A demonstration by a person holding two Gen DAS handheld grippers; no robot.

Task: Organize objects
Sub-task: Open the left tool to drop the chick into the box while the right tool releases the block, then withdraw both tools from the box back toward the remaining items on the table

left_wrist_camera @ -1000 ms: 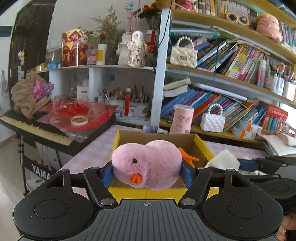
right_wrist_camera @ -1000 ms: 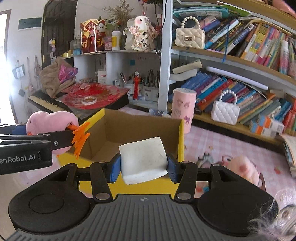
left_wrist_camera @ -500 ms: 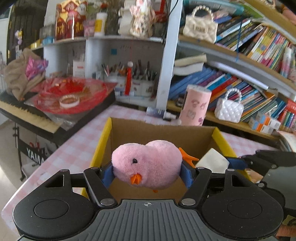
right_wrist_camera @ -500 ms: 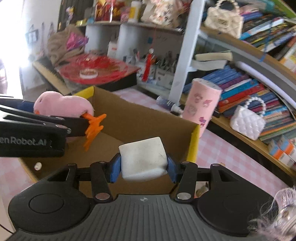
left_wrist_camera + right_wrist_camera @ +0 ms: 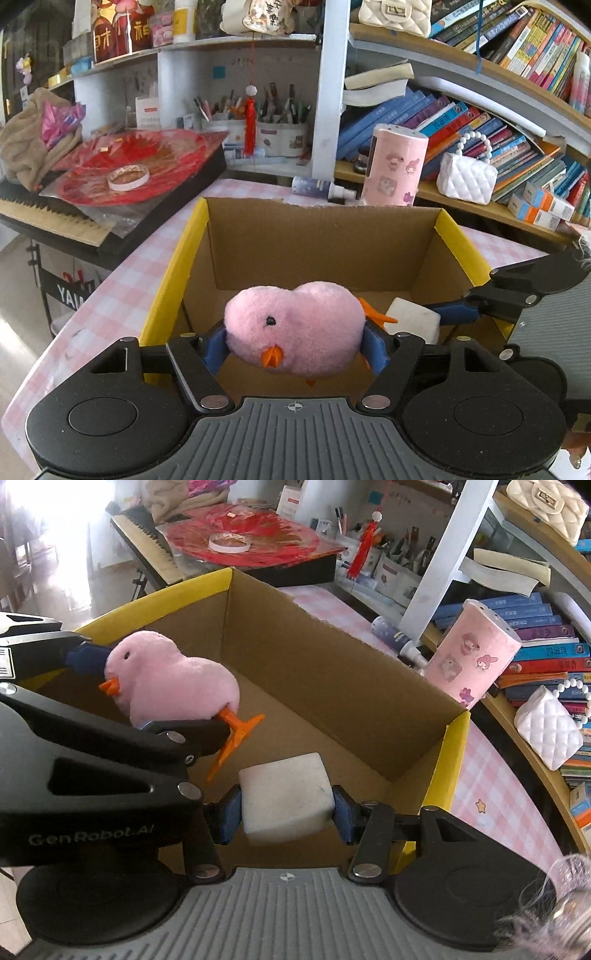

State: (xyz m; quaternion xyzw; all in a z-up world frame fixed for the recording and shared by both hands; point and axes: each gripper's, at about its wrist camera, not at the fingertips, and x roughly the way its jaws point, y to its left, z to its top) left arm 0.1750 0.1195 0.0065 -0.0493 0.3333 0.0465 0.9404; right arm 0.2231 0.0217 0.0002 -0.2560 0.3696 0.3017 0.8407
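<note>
Two things hang over the open cardboard box (image 5: 332,657), neither yet let go. The left tongs (image 5: 295,341) are opening around the pink plush chick (image 5: 295,332), whose body sits between the blue pads above the box floor. The right tongs (image 5: 286,812) pinch the white foam block (image 5: 286,799) low inside the box, by its near wall. The box floor looks bare, so by my judgement the dropping-in is the step in hand; anything left on the pink checked surface (image 5: 491,775) comes after.
</note>
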